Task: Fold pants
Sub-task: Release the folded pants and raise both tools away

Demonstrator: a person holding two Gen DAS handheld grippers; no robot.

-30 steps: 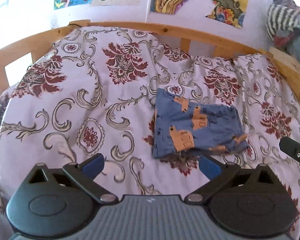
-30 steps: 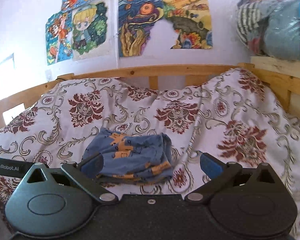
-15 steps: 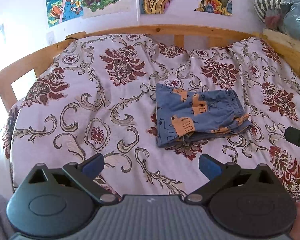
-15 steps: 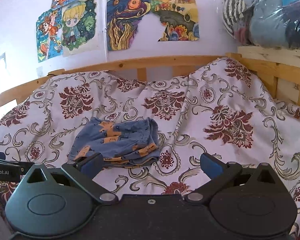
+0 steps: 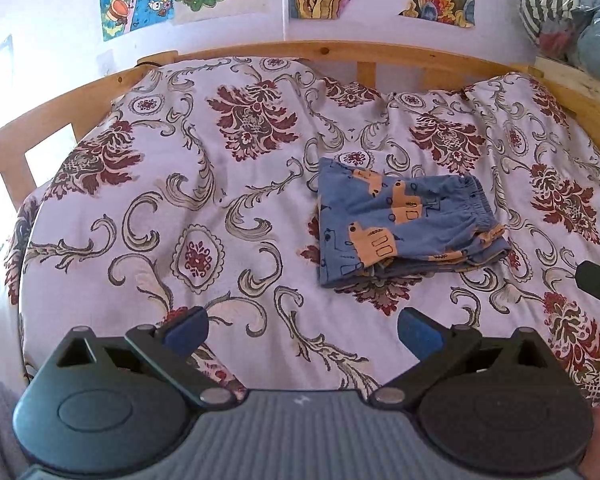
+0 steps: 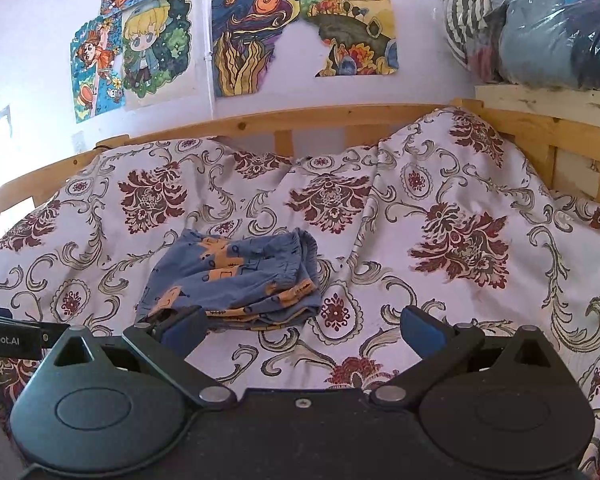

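On the bed, a white bedspread (image 5: 228, 184) with dark red flowers covers everything inside the wooden frame (image 5: 340, 50). Folded blue pants (image 5: 400, 224) with orange prints lie flat on it, right of the middle. Both the left tool (image 5: 302, 330) and the right tool (image 6: 300, 330) hang above the cover, spread wide, holding nothing.

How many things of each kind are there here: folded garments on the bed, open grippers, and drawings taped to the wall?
Folded blue pants: 1
Open grippers, left gripper and right gripper: 2
Wall drawings: 4 clearly in view, with more cut off by the top edge
Total: 7
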